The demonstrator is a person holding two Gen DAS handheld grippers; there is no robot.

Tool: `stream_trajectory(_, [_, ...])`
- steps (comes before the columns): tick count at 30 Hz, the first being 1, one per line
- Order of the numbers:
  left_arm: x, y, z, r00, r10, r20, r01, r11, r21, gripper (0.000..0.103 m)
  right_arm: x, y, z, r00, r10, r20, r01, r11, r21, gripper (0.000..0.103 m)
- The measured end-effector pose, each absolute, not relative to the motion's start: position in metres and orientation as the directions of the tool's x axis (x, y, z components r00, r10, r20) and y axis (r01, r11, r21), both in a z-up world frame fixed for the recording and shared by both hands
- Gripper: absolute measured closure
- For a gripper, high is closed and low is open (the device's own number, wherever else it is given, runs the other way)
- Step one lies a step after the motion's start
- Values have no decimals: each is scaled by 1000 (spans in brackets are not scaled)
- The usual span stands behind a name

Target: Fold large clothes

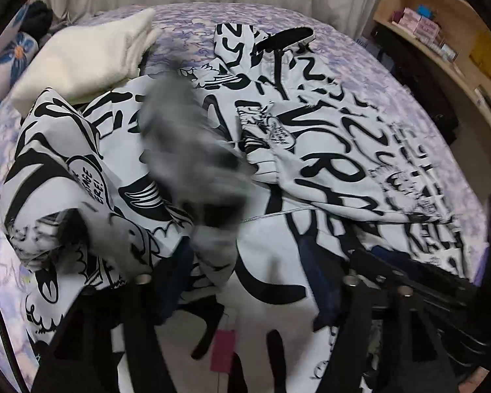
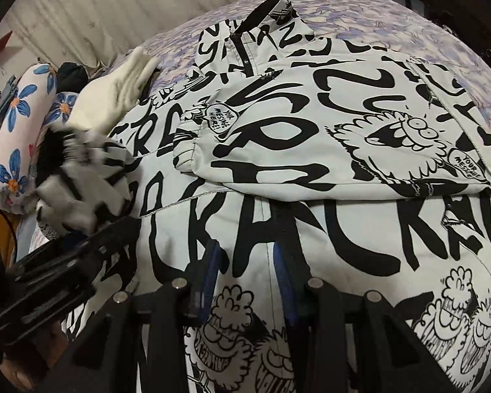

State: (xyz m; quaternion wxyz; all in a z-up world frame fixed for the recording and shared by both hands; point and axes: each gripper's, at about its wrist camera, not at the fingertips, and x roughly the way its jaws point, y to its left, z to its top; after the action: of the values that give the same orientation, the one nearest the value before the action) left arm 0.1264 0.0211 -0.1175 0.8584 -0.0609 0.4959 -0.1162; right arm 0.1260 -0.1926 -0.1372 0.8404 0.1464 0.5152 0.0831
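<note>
A white jacket with black graffiti print (image 1: pixel 327 170) (image 2: pixel 294 170) lies spread on the bed, its right sleeve folded across the chest. My left gripper (image 1: pixel 248 281) stands open over the jacket's lower left part. A blurred sleeve (image 1: pixel 186 157) hangs loose just beyond its fingers, with no pad pressing on it. In the right wrist view the left gripper (image 2: pixel 108 229) sits at the left, the blurred sleeve (image 2: pixel 78 177) by its tips. My right gripper (image 2: pixel 247 262) hovers over the jacket's lower middle. Its jaws stand partly apart, with flat fabric showing in the gap.
The bed has a purple patterned cover (image 1: pixel 186 26) (image 2: pixel 392 26). A folded cream cloth (image 1: pixel 81 62) (image 2: pixel 114 98) lies at the jacket's upper left, beside a blue-flowered pillow (image 2: pixel 26 114). A wooden shelf unit (image 1: pixel 442 42) stands to the right of the bed. A pink tag (image 1: pixel 224 350) lies near the hem.
</note>
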Motion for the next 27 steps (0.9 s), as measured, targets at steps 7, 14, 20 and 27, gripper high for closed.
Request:
stream_trajectory(7, [100, 50, -89, 519, -269, -811, 129, 963, -237, 31, 129, -183, -135, 453, 356, -817, -33, 923, 384, 69])
stream_trajectory(14, [68, 102, -92, 530, -176, -829, 10, 980, -201, 27, 135, -178, -141, 430, 411, -804, -34, 897, 440, 58])
stream_trajectory(20, [65, 145, -117, 490, -92, -867, -129, 976, -177, 27, 164, -174, -149, 406, 494, -769, -10, 843, 537, 57])
stream_trajectory(27, [70, 160, -122, 500, -78, -863, -180, 965, -192, 27, 209, -140, -164, 357, 488, -797, -41, 860, 508, 58])
